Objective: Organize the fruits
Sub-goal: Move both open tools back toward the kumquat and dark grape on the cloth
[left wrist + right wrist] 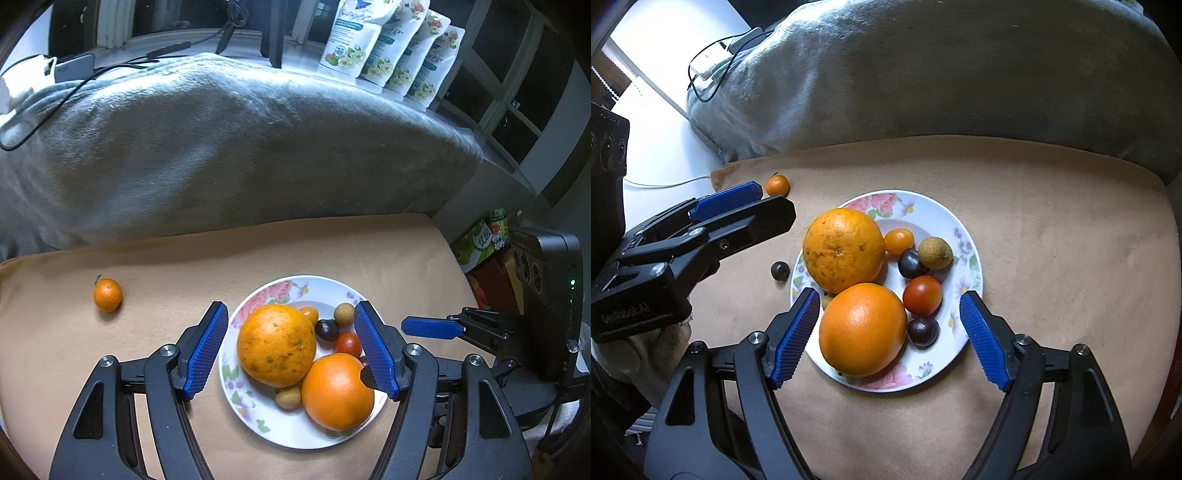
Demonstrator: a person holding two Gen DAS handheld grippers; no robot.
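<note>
A flowered plate (321, 291) (934, 206) on the tan surface holds a speckled orange (275, 345) (844, 249), a smooth orange (338, 391) (862, 328), a cherry tomato (922, 295), a kumquat (899, 242), a longan (934, 253) and two dark fruits. Off the plate lie a small mandarin (108, 294) (777, 184) and another dark fruit (780, 270). My left gripper (291, 308) hangs open over the speckled orange, with its pads clear of it. My right gripper (891, 296) stands open astride the smooth orange and the tomato, gripping nothing.
A grey blanket (221, 147) rises behind the tan surface (110, 369). Printed pouches (388, 48) stand at the back right. Cables and a charger (709, 70) lie on the blanket's left end. A colourful box (480, 243) sits past the right edge.
</note>
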